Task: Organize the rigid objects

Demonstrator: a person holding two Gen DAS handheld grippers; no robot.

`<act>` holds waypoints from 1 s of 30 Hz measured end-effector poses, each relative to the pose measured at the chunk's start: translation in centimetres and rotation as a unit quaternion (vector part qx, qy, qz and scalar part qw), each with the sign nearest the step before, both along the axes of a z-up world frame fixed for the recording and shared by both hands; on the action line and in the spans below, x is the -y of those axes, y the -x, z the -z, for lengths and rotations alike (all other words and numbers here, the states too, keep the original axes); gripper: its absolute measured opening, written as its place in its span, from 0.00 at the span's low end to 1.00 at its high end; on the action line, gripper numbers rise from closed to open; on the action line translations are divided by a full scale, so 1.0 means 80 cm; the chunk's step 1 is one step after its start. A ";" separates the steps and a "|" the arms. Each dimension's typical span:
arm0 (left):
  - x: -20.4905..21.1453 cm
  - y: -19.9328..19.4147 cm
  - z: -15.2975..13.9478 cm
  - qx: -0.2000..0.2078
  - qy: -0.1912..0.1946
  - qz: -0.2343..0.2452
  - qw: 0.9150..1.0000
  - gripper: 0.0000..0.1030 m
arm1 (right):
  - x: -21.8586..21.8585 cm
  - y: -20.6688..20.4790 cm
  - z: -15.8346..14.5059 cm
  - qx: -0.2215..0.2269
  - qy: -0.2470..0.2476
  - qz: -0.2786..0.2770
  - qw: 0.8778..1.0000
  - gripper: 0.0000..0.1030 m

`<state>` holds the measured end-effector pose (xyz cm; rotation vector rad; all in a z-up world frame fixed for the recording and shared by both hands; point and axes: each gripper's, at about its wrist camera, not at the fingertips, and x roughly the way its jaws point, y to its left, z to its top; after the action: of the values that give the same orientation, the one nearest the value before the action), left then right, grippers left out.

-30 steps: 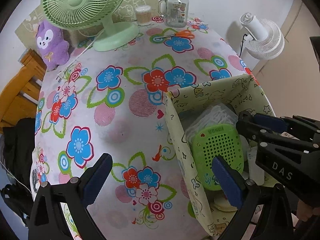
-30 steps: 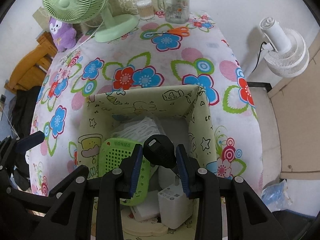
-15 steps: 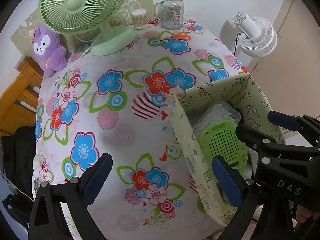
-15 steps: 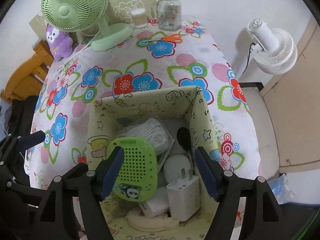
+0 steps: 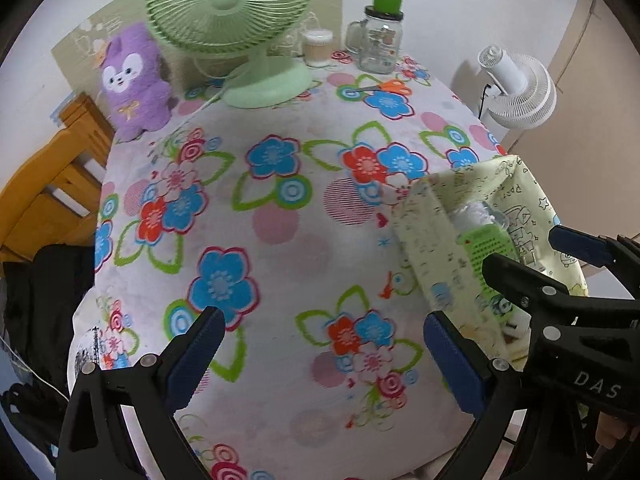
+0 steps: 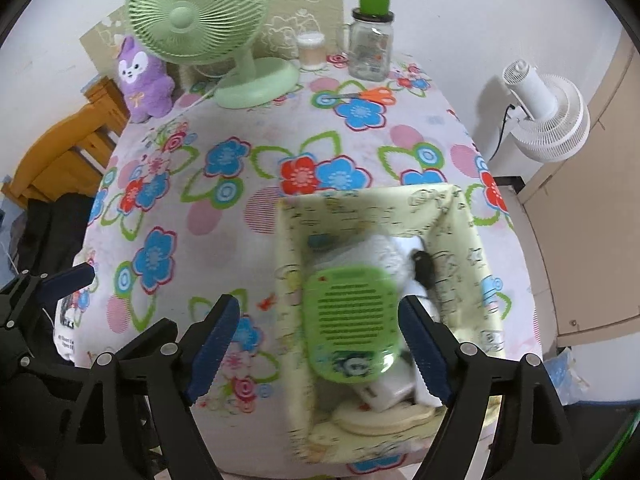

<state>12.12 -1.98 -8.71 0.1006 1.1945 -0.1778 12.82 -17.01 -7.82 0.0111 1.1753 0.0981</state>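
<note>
We see a table under a flowered cloth, and we place the rest by it. Behind its far edge rises a plain white wall. Left of the table stands a wooden chair. To its right, a white fan sits beside a beige door.

Tablecloth: white, printed with blue, red and pink flowers and green leaf outlines. Storage box, lower right: pale yellow-green with cartoon doodles, holding a bright green perforated case. Upper left: mint-green fan, purple plush.
</note>
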 end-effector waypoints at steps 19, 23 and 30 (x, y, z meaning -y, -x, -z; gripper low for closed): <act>-0.105 0.060 -0.037 0.034 0.001 -0.009 0.999 0.98 | -0.117 0.059 -0.036 0.043 -0.001 -0.014 0.999 0.82; -0.103 0.072 -0.048 0.046 -0.015 -0.028 0.998 0.98 | -0.120 0.071 -0.052 0.056 0.002 -0.033 0.998 0.82; -0.092 0.092 -0.076 0.052 0.009 -0.069 0.996 0.98 | -0.091 0.088 -0.093 0.072 0.028 -0.040 0.996 0.82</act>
<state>4.76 5.38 -2.60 0.0117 1.0906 -0.0621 5.77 -9.75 -0.41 -0.0904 1.0340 0.1347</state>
